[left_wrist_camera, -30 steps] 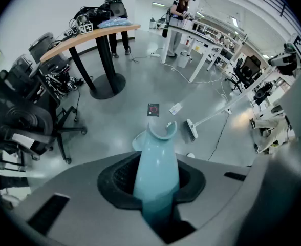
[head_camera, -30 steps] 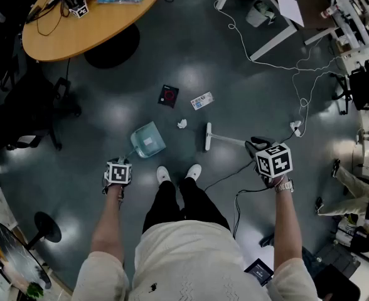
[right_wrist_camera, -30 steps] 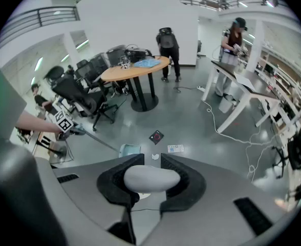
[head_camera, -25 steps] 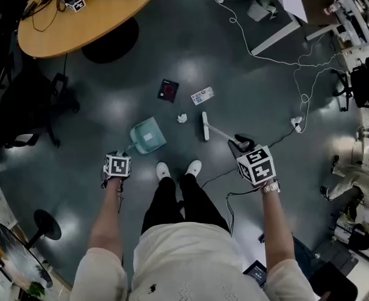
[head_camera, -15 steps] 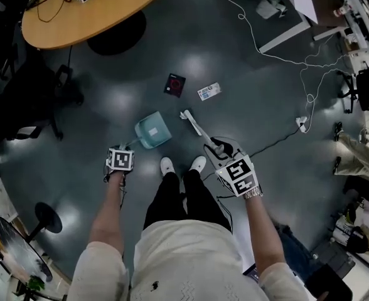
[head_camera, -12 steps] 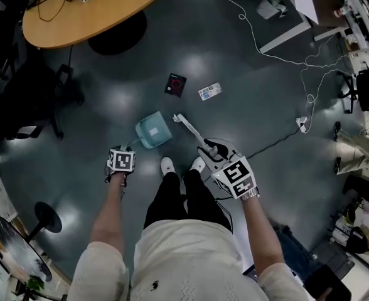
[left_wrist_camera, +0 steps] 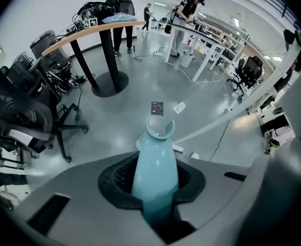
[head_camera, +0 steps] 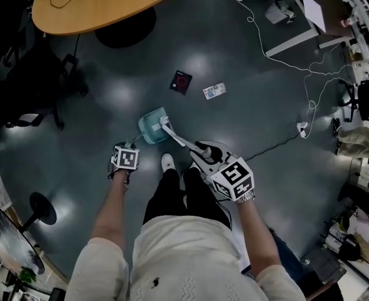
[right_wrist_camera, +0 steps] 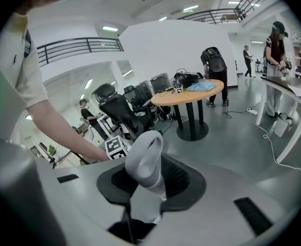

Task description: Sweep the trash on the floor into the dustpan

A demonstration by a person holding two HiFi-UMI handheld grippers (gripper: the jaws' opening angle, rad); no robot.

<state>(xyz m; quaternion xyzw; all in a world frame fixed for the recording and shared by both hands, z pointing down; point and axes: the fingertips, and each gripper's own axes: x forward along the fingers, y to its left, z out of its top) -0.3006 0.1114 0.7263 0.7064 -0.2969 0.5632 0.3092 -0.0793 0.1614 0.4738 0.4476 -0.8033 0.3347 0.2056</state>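
Observation:
A teal dustpan (head_camera: 150, 126) rests on the dark floor just ahead of my feet. My left gripper (head_camera: 131, 149) is shut on its teal handle (left_wrist_camera: 155, 173). My right gripper (head_camera: 204, 153) is shut on the grey-white broom handle (right_wrist_camera: 144, 160), and the broom head (head_camera: 162, 123) lies against the dustpan's mouth. Farther out on the floor are a dark packet (head_camera: 181, 81) and a white-and-blue wrapper (head_camera: 214, 91), both seen in the left gripper view past the dustpan (left_wrist_camera: 159, 128). No crumpled paper ball shows in the head view.
A round wooden table (head_camera: 109, 8) stands at the far left, with black office chairs (head_camera: 37, 86) beside it. White cables (head_camera: 297, 64) and a plug block (head_camera: 302, 129) trail on the floor at the right, near white desk legs (head_camera: 291, 42). People stand at desks (left_wrist_camera: 186, 14) beyond.
My right gripper swung the broom left, from well right of the dustpan to its mouth. The white paper ball that lay between them is out of sight. The left gripper barely moved.

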